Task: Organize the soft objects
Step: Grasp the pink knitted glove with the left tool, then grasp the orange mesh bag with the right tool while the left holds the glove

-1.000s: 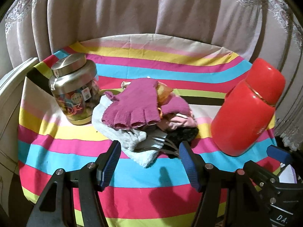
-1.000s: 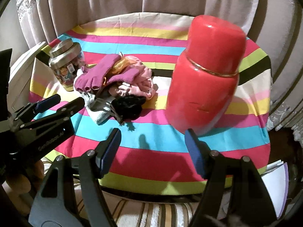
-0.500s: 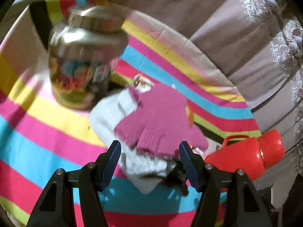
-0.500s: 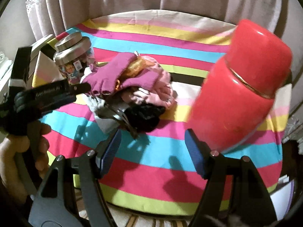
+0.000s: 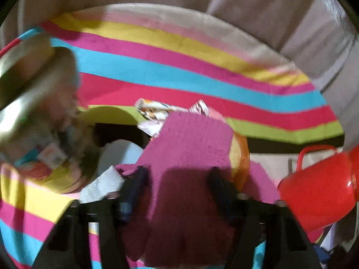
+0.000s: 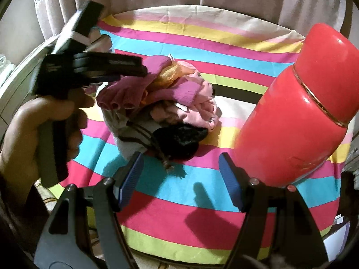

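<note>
Jaws of left gripper (image 5: 177, 179) closing around magenta glove (image 5: 190, 157), pads not clearly pressing; jaws of right gripper (image 6: 181, 177) wide, empty. Striped counter (image 6: 190, 213) carrying red flask (image 6: 298, 109), then heap of soft things (image 6: 166, 103), glove on top.

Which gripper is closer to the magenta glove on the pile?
Left. The left gripper straddles the magenta glove, jaws closing around it; the right gripper hangs open before the pile, short of it.

left tool (image 5: 177, 179): jaws closing, angled down | right tool (image 6: 181, 174): jaws apart, angled down
</note>
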`<state>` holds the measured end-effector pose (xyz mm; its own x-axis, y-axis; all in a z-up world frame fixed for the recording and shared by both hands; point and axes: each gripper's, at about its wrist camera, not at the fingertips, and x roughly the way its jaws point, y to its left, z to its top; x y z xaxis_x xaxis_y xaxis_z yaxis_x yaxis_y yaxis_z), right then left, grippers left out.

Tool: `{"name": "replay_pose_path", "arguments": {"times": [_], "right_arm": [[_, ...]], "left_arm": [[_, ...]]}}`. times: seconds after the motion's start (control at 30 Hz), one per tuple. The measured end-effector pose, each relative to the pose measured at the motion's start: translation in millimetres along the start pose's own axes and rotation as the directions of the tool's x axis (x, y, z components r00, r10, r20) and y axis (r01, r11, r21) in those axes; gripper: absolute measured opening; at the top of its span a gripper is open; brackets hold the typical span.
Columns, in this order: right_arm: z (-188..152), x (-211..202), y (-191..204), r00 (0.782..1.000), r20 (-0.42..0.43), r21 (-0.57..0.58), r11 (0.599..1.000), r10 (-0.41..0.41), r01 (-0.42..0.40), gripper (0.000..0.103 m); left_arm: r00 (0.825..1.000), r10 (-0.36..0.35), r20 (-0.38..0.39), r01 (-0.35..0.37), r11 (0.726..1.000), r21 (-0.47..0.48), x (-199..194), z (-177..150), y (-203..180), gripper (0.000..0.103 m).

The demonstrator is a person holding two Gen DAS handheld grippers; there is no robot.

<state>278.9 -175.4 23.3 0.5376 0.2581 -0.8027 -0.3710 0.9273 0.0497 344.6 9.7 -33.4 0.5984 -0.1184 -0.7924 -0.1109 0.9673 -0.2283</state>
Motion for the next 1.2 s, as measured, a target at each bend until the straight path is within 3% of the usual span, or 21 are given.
{"name": "replay_pose_path", "arguments": {"times": [0.07,0.1,0.27,0.63,0.8,0.97,1.13,1.17,1.2], "right_arm": [[2,1,-2,1.000,-0.004,0.011,1.000,0.003,-0.003,0.073],[2,1,-3,1.000,-0.003,0.016,1.000,0.003,-0.003,0.073],[9,3,-6,1.000,-0.001,0.045,0.999,0.018,-0.018,0.073],[12,10,-4,0.999,-0.012,0.061,0.997,0.047,-0.046,0.074],[7,16,-1,0.998,-0.027,0.061,0.996,0.064,-0.063,0.074],[-3,29,2,0.989,-0.079,0.093,0.989,0.124,-0.116,0.075],[-9,42,11,0.973,-0.125,0.116,0.977,0.192,-0.178,0.075],[-10,44,14,0.971,-0.131,0.114,0.976,0.199,-0.185,0.075],[-11,45,18,0.969,-0.138,0.110,0.975,0.207,-0.192,0.075]], "left_arm": [[1.000,-0.019,0.009,0.019,1.000,0.022,-4,-4,-4,0.014],[1.000,-0.015,0.018,0.014,0.999,0.031,-8,-6,-6,0.012],[0.998,-0.031,0.052,0.029,0.998,0.049,-33,-18,-6,0.010],[0.986,-0.156,0.063,0.160,0.985,-0.071,-97,-59,25,0.010],[0.972,-0.234,-0.022,0.226,0.955,-0.194,-90,-98,51,0.010],[0.974,-0.204,-0.097,0.173,0.949,-0.262,-82,-138,69,0.010],[0.982,-0.150,-0.118,0.111,0.952,-0.284,-80,-146,76,0.015],[0.983,-0.142,-0.114,0.106,0.955,-0.277,-83,-147,75,0.021],[0.984,-0.139,-0.111,0.104,0.957,-0.270,-85,-148,76,0.035]]}}
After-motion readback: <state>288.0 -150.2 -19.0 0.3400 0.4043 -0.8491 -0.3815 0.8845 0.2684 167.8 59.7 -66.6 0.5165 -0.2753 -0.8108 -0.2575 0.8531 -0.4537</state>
